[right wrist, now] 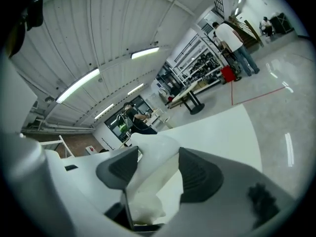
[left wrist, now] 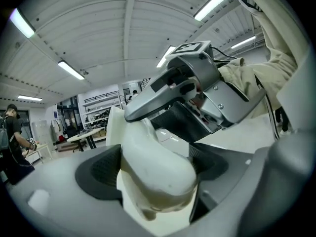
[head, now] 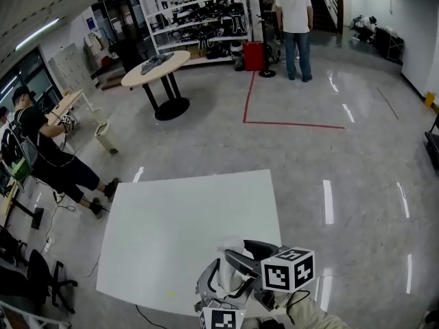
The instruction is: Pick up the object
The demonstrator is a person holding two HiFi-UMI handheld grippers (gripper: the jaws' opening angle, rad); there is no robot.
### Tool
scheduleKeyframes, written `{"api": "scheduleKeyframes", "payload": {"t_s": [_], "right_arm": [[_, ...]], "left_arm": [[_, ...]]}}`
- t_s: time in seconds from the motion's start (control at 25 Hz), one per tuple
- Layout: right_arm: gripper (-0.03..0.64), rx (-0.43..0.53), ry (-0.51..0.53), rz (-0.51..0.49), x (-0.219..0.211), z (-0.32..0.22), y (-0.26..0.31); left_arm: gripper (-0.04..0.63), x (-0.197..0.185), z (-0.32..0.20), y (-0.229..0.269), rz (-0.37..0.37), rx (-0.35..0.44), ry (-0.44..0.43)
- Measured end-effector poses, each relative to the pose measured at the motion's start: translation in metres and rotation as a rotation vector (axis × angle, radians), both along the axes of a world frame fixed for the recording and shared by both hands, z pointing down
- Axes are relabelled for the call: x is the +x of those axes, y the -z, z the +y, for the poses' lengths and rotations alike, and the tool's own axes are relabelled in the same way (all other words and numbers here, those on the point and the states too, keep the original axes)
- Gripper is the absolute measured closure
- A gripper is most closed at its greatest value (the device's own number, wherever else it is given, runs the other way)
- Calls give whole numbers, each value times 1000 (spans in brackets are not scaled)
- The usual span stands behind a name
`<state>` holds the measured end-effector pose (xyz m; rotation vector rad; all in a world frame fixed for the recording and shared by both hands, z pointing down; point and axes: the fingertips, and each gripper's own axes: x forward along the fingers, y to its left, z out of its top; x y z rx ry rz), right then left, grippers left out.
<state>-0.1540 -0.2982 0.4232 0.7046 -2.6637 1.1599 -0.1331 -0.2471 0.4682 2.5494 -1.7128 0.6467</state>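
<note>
Lift step: white obj [left wrist: 148, 147] pinched from both sides.
L tongs [left wrist: 154, 171] & R tongs [right wrist: 154, 169] each clamp it, seemingly clear of tabletop [head: 178, 225]; next: keep grip, raise evenly.

The object [head: 231, 247] is an off-white lump, smooth and rounded, with a flatter, thinner part rising on its far side. I cannot tell what it is. Its bulky end sits squeezed between the dark pads of my left gripper [left wrist: 155, 169] and bulges out past them. Its thinner, folded end stands between the pads of my right gripper [right wrist: 158, 172], touching both. I hold it over the near right part of the white table [head: 178, 225].
</note>
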Motion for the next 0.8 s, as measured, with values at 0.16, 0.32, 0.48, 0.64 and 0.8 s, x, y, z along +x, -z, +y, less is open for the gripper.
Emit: {"api": "scheduleKeyframes", "payload": {"t_s": [0.16, 0.32, 0.48, 0.64, 0.8], "right_arm": [[345, 89, -8, -35, 7, 17, 40], [350, 142, -21, -67, 28, 36, 66], [351, 187, -27, -85, 43, 59, 81], [353, 213, -46, -95, 64, 77, 98], [354, 232, -54, -97, 66, 101, 106]], "left_arm": [[161, 9, 14, 32, -6, 67, -1], [161, 18, 31, 62, -16, 130, -6], [161, 33, 53, 76, -43, 180, -30], [161, 51, 70, 85, -71, 219, -66], [160, 53, 93, 94, -64, 232, -72]]}}
